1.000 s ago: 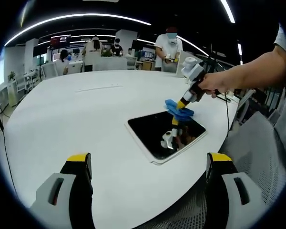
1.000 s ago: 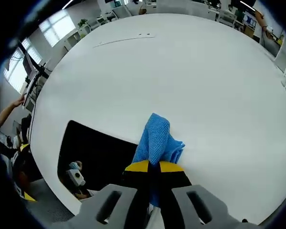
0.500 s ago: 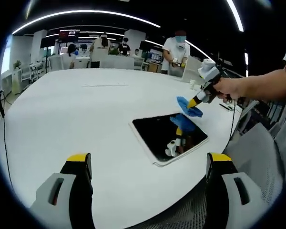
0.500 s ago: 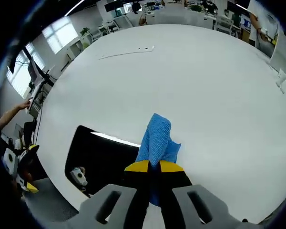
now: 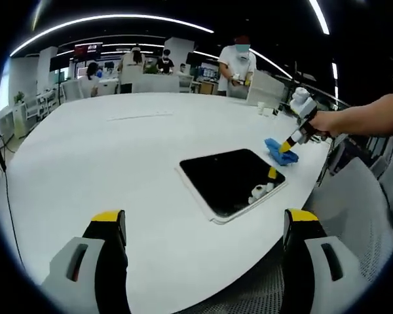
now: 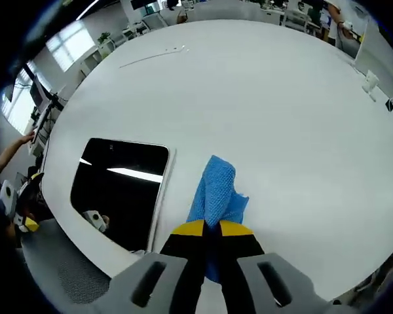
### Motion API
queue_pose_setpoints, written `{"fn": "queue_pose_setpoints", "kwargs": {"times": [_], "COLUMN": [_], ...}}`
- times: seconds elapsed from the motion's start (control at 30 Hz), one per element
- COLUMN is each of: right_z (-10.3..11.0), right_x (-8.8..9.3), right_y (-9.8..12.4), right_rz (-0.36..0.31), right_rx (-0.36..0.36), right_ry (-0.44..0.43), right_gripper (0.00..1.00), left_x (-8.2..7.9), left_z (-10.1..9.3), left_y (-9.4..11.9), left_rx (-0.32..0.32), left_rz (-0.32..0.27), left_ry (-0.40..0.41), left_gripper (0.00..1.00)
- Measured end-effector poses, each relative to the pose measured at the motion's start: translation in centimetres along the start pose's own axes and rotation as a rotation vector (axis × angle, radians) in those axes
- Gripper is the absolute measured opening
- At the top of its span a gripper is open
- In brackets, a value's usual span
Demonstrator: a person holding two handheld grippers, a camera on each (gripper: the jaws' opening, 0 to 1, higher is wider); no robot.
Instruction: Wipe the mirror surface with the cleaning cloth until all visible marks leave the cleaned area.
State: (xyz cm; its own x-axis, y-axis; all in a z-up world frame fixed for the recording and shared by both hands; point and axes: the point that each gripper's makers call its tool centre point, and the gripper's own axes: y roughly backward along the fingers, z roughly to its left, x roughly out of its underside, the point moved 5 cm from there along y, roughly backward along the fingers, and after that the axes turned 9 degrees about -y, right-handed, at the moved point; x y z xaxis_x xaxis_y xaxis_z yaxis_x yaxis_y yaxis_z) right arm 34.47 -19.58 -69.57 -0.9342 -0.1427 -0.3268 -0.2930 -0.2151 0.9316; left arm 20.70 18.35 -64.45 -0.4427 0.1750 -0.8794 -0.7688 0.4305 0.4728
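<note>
A flat rectangular mirror (image 5: 230, 179) with a white rim lies on the white table (image 5: 98, 150); its dark face (image 6: 118, 188) reflects ceiling lights. My right gripper (image 6: 211, 228) is shut on a blue cleaning cloth (image 6: 215, 191), which hangs over bare table just right of the mirror's edge. In the left gripper view that right gripper (image 5: 287, 148) holds the cloth (image 5: 278, 150) down at the table beyond the mirror's far right corner, with a person's hand on it. My left gripper (image 5: 204, 226) stands open near the table's front edge, well short of the mirror.
The table's curved edge runs close along the mirror's near side, with a grey mesh chair (image 5: 354, 216) beyond it. Small white items (image 5: 267, 108) stand at the far right of the table. People (image 5: 238, 65) stand at desks in the background.
The right gripper has carried the cloth off the mirror, rightward, onto bare table beside it. The mirror stays put. The left gripper stays open and still.
</note>
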Motion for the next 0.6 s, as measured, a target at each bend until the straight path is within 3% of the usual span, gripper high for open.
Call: {"fn": "queue_pose_setpoints", "kwargs": {"times": [0.1,0.27,0.43,0.53,0.6], "right_z": [0.1,0.3,0.3,0.1,-0.3], "right_x": [1.0,1.1,1.0,0.6,0.2], "right_y": [-0.4,-0.1,0.0,0.8,1.7], "right_rz": [0.008,-0.024,-0.053,-0.131,-0.205], "right_rx": [0.005,-0.002,-0.023,-0.039,-0.059], "right_ry": [-0.001,0.006,0.065,0.12,0.137], "right_gripper": [0.01,0.01,0.03,0.15,0.31], "left_x": [-0.2,0.0,-0.8,-1.3,-1.7], "left_z": [0.0,0.1,0.6,1.6,2.4], "left_y": [0.1,0.1,0.7,1.3,1.7], "left_rx": [-0.013,-0.02,-0.045,-0.064,-0.069], "left_rz": [-0.008,0.012,-0.018,-0.026,-0.038], "left_ry": [-0.019,-0.027,-0.011,-0.022,-0.021], "left_gripper": [0.99,0.99,0.99,0.99,0.99]}}
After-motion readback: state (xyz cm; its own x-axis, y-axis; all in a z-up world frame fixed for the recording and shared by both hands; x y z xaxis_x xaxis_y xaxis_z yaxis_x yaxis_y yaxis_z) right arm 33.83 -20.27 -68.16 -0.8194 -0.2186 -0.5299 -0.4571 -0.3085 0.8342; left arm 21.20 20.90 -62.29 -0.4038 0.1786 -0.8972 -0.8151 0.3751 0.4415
